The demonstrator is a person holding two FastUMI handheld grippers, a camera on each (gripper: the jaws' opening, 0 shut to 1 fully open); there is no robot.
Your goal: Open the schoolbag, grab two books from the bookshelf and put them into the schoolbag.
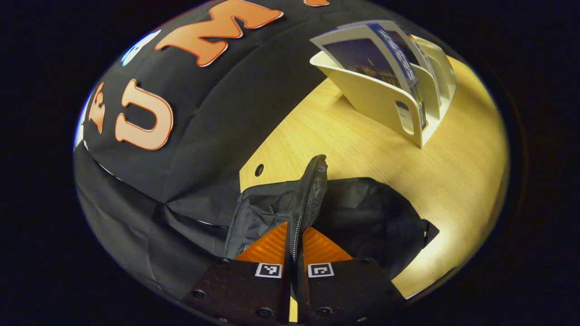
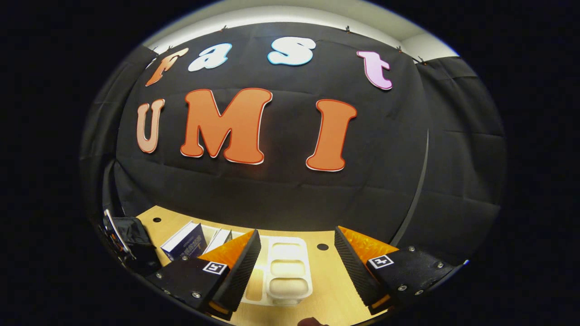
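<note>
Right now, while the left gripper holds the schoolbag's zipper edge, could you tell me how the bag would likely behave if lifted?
The schoolbag looks soft: its fabric slumps flat on the table, so it would probably sag. The left gripper pinches only the zipper flap, so likely just that edge rises. The opening may collapse once released.

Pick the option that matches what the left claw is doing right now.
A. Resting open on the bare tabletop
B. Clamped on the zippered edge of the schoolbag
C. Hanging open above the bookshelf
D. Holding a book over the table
B: in the left gripper view, the left claw has both fingers pressed against the raised zippered edge of the black schoolbag, while the books sit in the bookshelf farther off.
</note>
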